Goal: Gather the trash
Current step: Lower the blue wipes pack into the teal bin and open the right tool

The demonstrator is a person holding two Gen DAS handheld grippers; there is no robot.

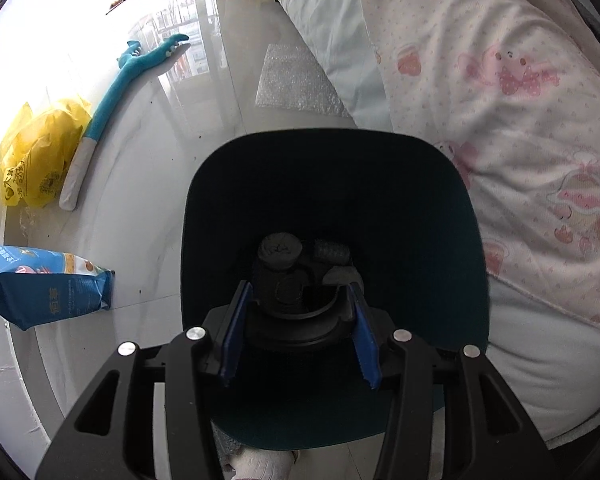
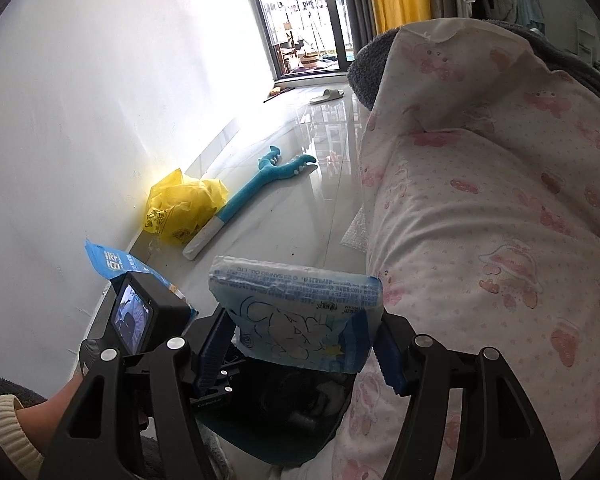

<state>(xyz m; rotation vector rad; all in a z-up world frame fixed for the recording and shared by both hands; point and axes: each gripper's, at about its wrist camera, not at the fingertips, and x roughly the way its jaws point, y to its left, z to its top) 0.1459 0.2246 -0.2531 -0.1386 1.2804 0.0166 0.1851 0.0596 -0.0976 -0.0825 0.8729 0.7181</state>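
Observation:
My left gripper (image 1: 298, 300) is shut on the rim of a dark teal bin (image 1: 332, 184) and holds it; several dark crumpled items (image 1: 280, 254) lie inside. My right gripper (image 2: 300, 344) is shut on a light blue printed wrapper (image 2: 300, 312) and holds it above the bin (image 2: 276, 436), beside the left gripper's camera (image 2: 134, 316). A blue snack bag (image 1: 48, 284) lies on the floor by the wall, left of the bin, and shows in the right wrist view (image 2: 116, 264). A yellow plastic bag (image 1: 40, 152) lies farther along the wall, also in the right wrist view (image 2: 184, 204).
A blue plush toy (image 1: 112, 100) lies on the glossy floor beside the yellow bag. A bubble-wrap sheet (image 1: 296, 80) lies by the bed. A pink-patterned quilt (image 1: 500, 120) fills the right side. A slipper (image 2: 326, 96) lies near the balcony door (image 2: 300, 20).

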